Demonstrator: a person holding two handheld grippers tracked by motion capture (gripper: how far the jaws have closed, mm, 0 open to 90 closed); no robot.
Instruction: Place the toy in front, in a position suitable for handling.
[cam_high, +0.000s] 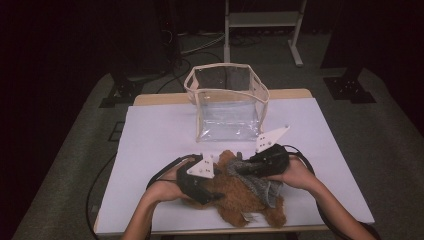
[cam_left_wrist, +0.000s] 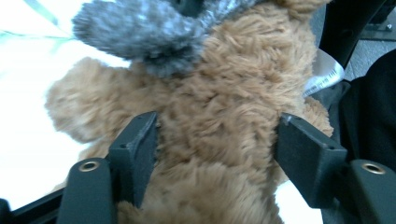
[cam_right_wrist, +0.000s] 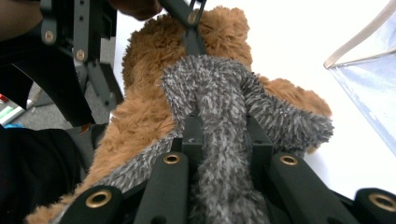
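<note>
Two grippers on one brown plush toy, low centre of the high view.

In the high view I see the left gripper (cam_high: 216, 194) over the plush toy (cam_high: 235, 197) on the white table (cam_high: 150, 140), the right gripper (cam_high: 240, 170) on its grey scarf (cam_high: 255, 182), and a clear bag (cam_high: 227, 102) standing above them, mid-frame. In the left gripper view my jaws straddle the plush toy's (cam_left_wrist: 224, 121) body mid-frame, fur brushing both pads; I cannot tell whether they press. In the right gripper view my jaws are clamped on the grey scarf (cam_right_wrist: 224, 126), centre frame, with the left gripper (cam_right_wrist: 189, 28) at upper left.
</note>
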